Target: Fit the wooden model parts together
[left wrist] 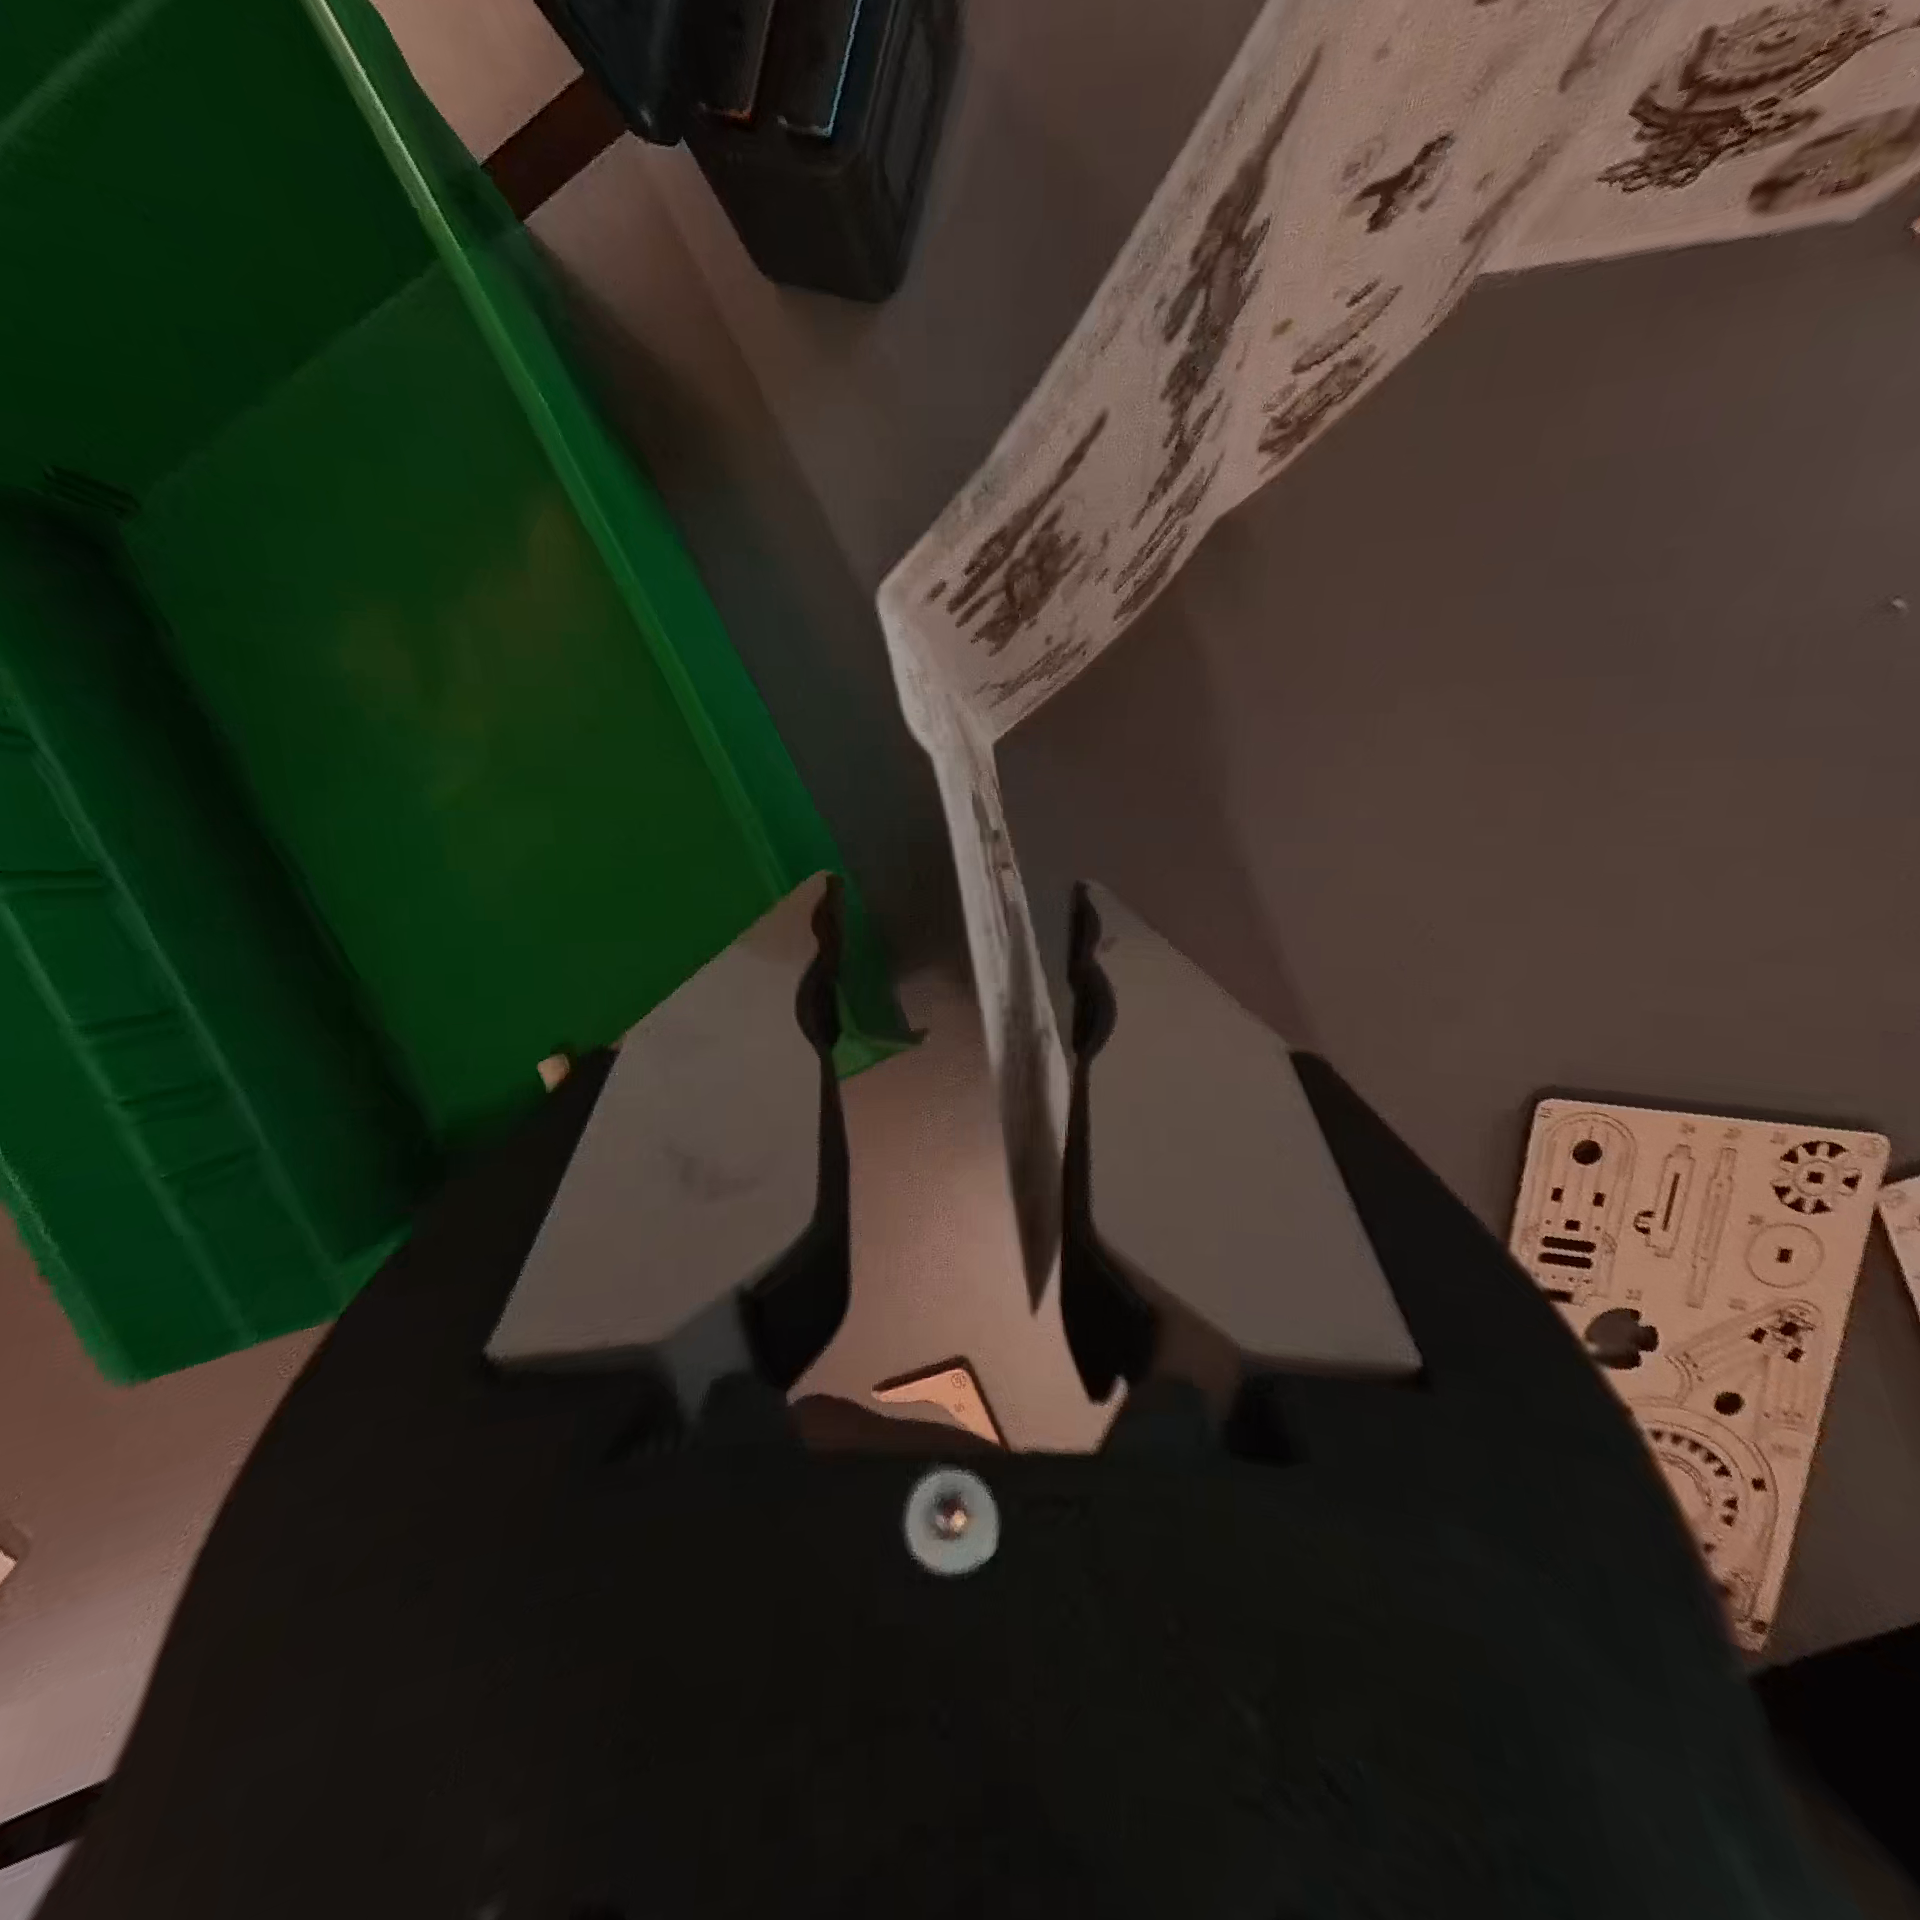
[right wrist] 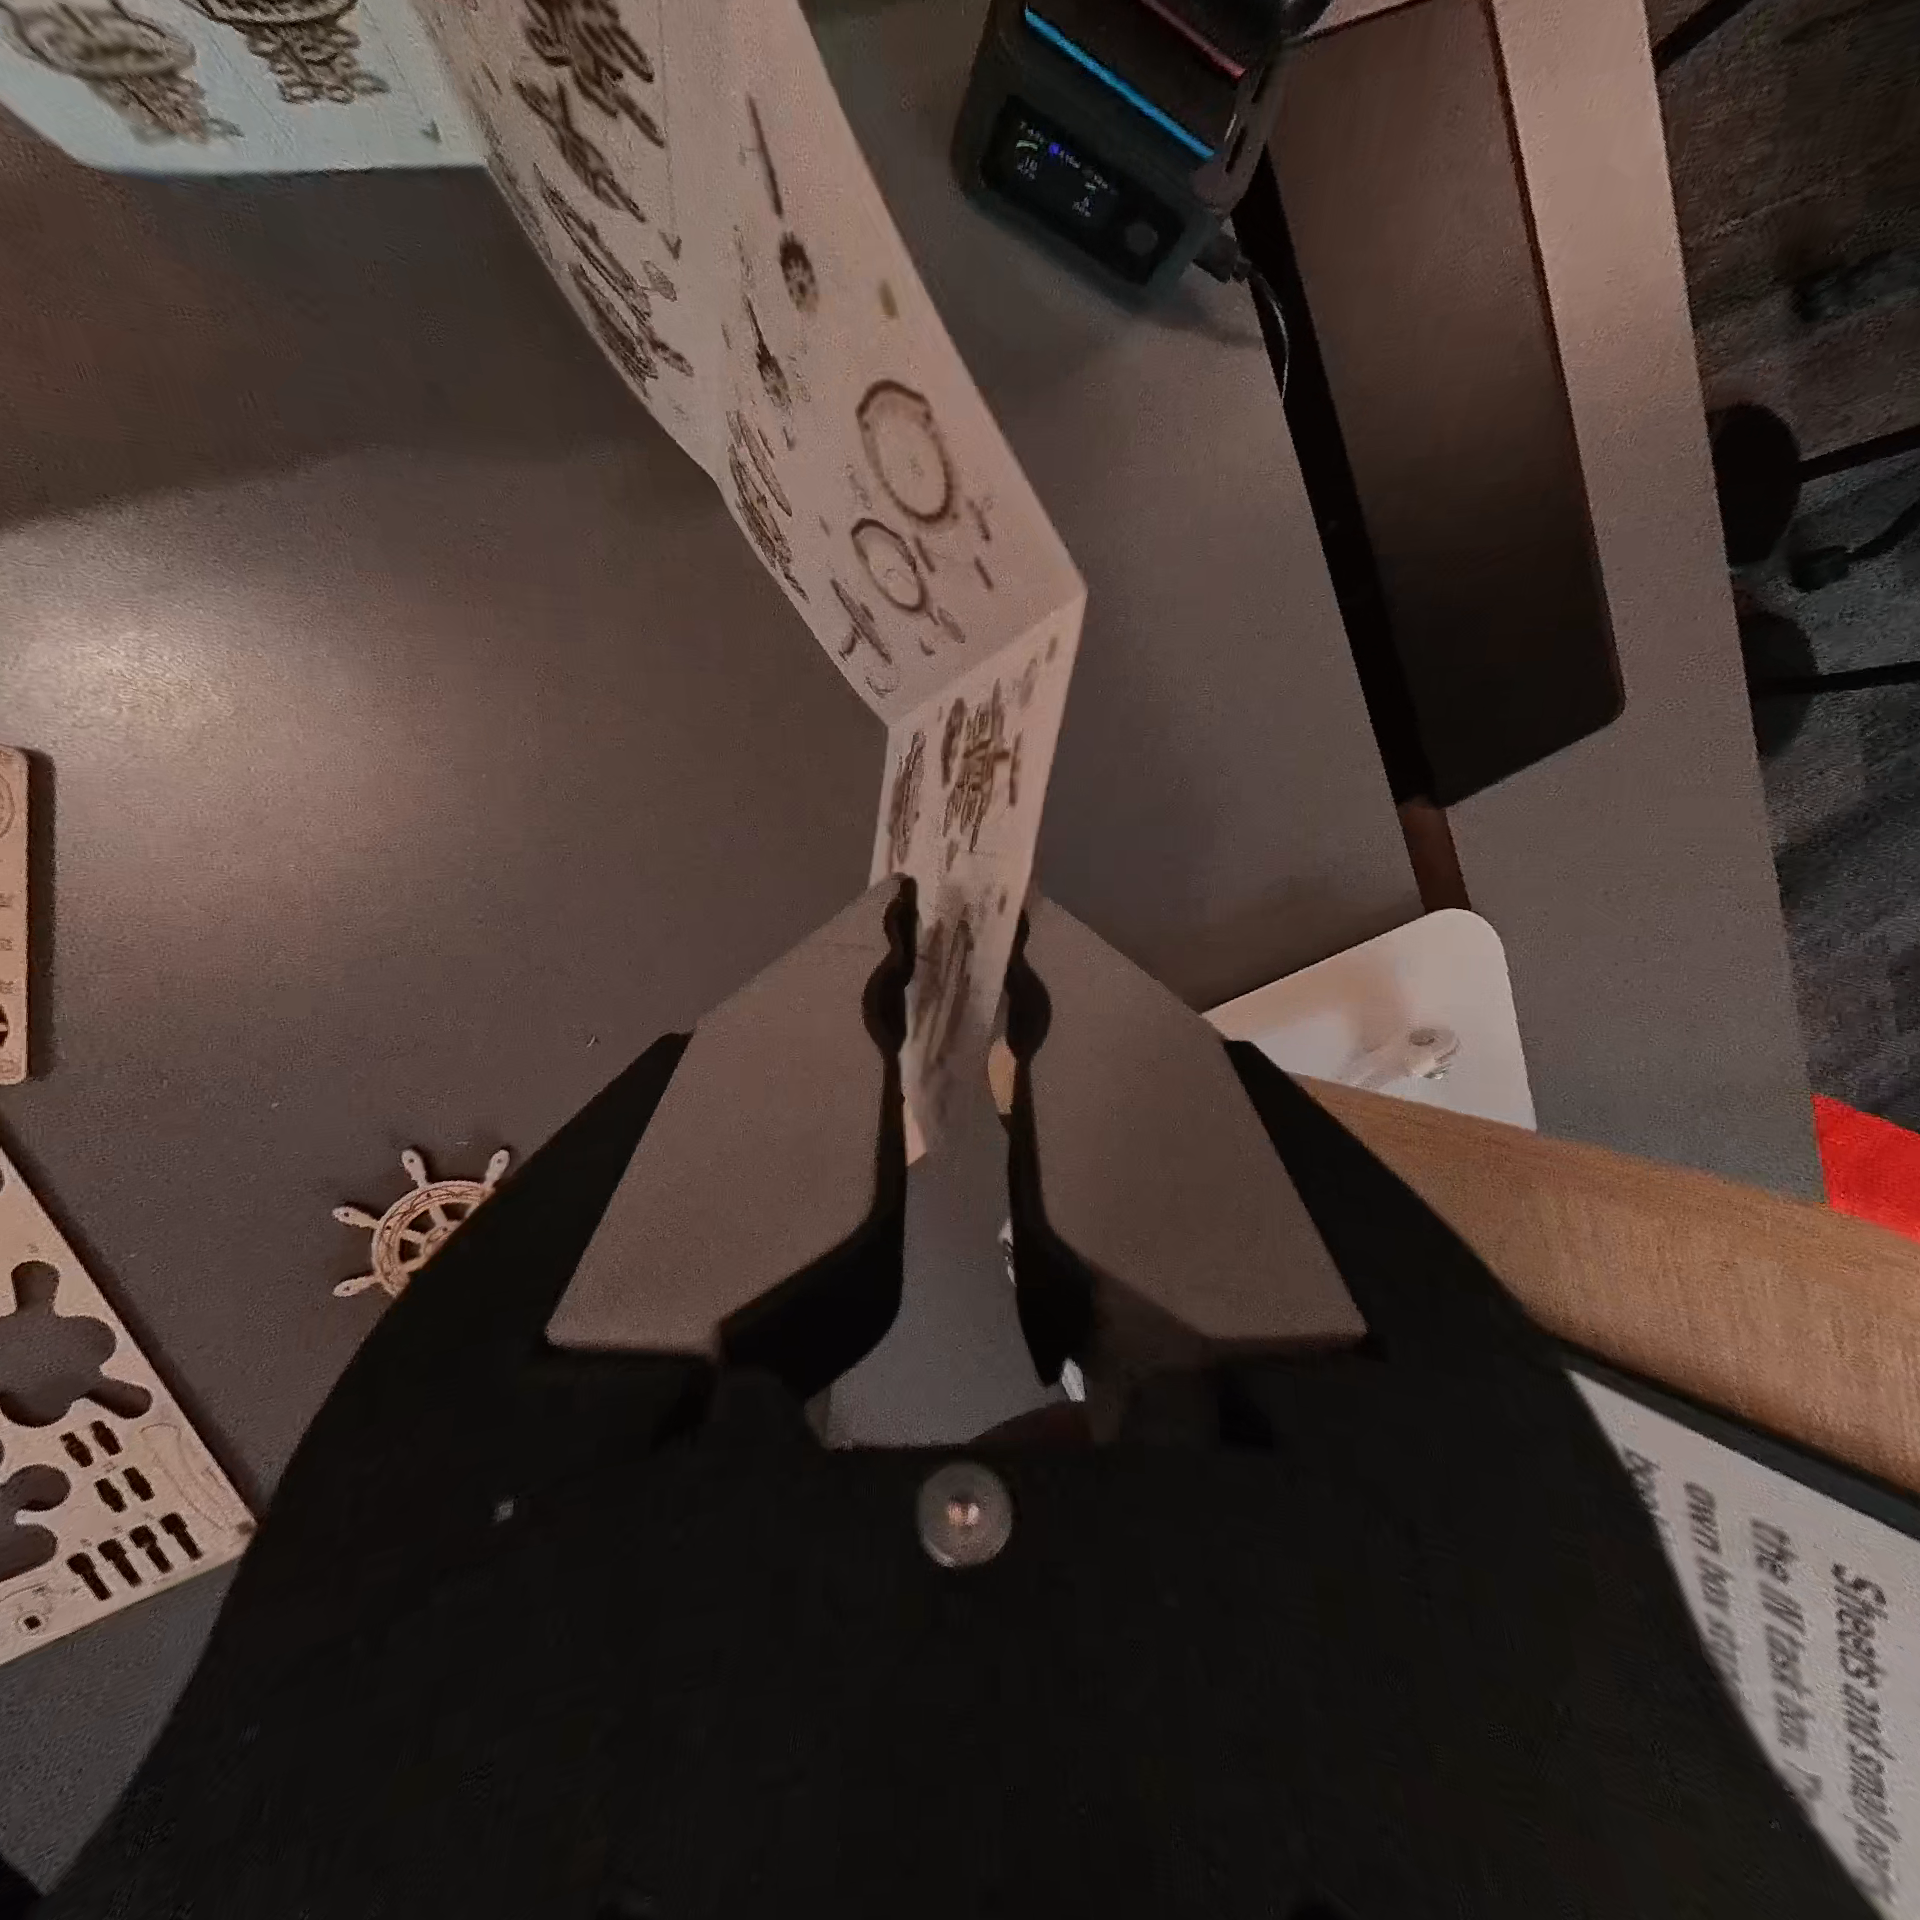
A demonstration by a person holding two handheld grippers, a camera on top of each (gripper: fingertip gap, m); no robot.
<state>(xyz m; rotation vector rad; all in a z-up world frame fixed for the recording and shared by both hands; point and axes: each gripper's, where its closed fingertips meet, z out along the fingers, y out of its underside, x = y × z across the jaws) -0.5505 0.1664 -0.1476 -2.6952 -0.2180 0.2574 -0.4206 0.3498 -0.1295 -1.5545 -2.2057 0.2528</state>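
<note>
A long folded instruction sheet rises off the grey table and runs down between the fingers of my left gripper. Those fingers stand well apart, and the sheet's edge lies against the right finger. In the right wrist view the instruction sheet also ends between the fingers of my right gripper, which has a narrow gap. A laser-cut wooden parts sheet lies at the right. A wooden ship's wheel lies beside another punched-out wooden parts sheet.
A green plastic bin stands at the left. A black device with a small screen sits at the far table edge. A white base, a tan object and a printed page lie at the right. A small wooden piece lies under the left gripper. Spacing between my two grippers at the tips: around 25 cm. My right gripper is the nearer one to the wooden ship's wheel: about 20 cm, against 30 cm.
</note>
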